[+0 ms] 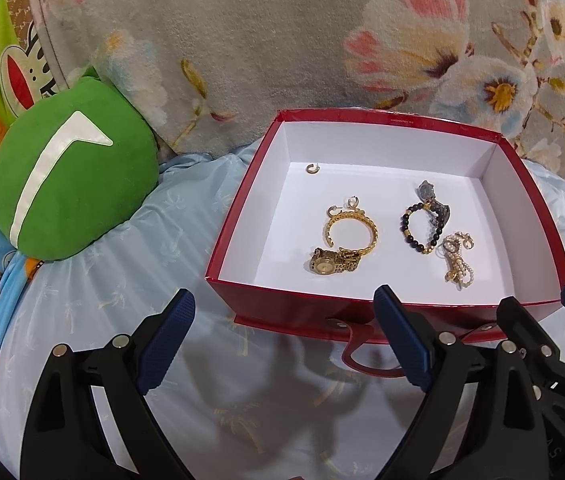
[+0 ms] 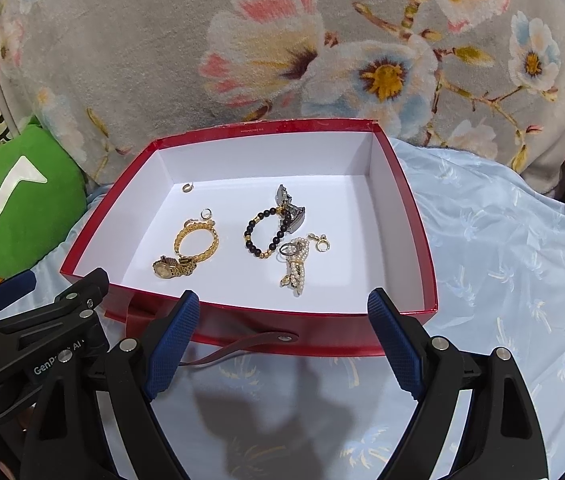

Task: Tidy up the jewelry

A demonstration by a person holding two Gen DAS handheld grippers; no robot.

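A red box with a white inside sits on a light blue bedsheet; it also shows in the right wrist view. Inside lie a gold bracelet, a gold watch, a black bead bracelet, a dark watch, a pearl piece and small gold earrings. My left gripper is open and empty in front of the box. My right gripper is open and empty in front of the box, beside the left one.
A green round pillow lies left of the box. A grey floral blanket rises behind it. A red strap handle hangs from the box's front wall. Blue sheet spreads to the right.
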